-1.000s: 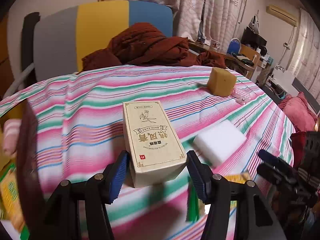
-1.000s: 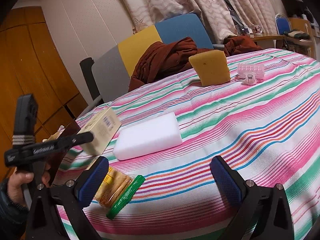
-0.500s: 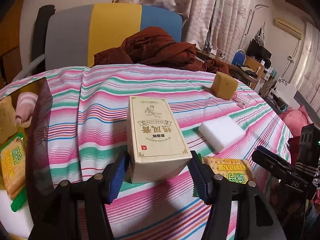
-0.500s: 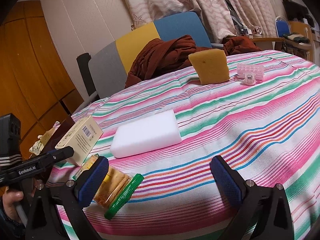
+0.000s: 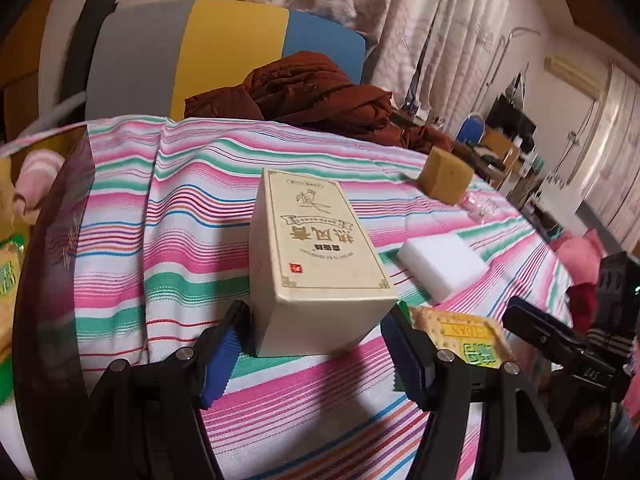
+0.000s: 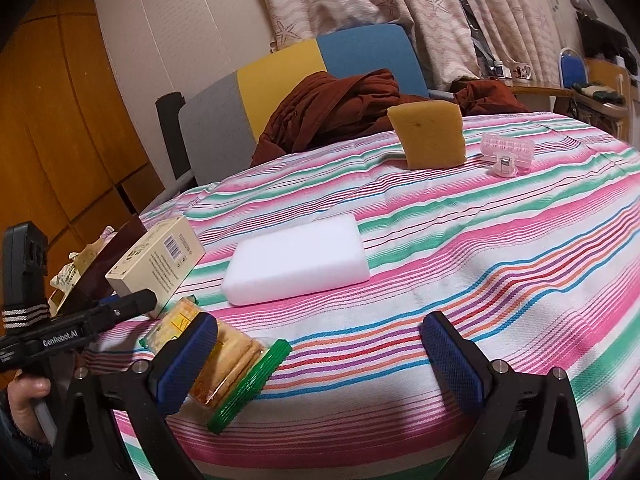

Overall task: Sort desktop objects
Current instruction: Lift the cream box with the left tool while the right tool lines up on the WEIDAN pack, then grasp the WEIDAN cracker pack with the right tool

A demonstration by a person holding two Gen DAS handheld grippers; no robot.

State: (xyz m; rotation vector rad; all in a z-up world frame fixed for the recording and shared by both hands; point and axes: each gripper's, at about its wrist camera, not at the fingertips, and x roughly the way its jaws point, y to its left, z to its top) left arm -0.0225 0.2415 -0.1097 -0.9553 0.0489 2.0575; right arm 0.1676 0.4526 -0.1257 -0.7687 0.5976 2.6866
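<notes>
**Hidden, cropped, blurred bits**

Cracker pack (image 6: 224, 364): part hidden behind right gripper's finger (image 6: 184, 364). Green-yellow packets (image 5: 10, 280) cut off at 9 o'clock in left wrist view. Clear clip (image 5: 482, 205) at 3 o'clock, too blurred to read. Hand (image 6: 24, 396) mostly cropped, 8 o'clock in right view.

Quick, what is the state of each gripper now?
Left gripper: jaws opening, the cream box between them, pads not pressing it.
Right gripper: open, holding nothing.
</notes>
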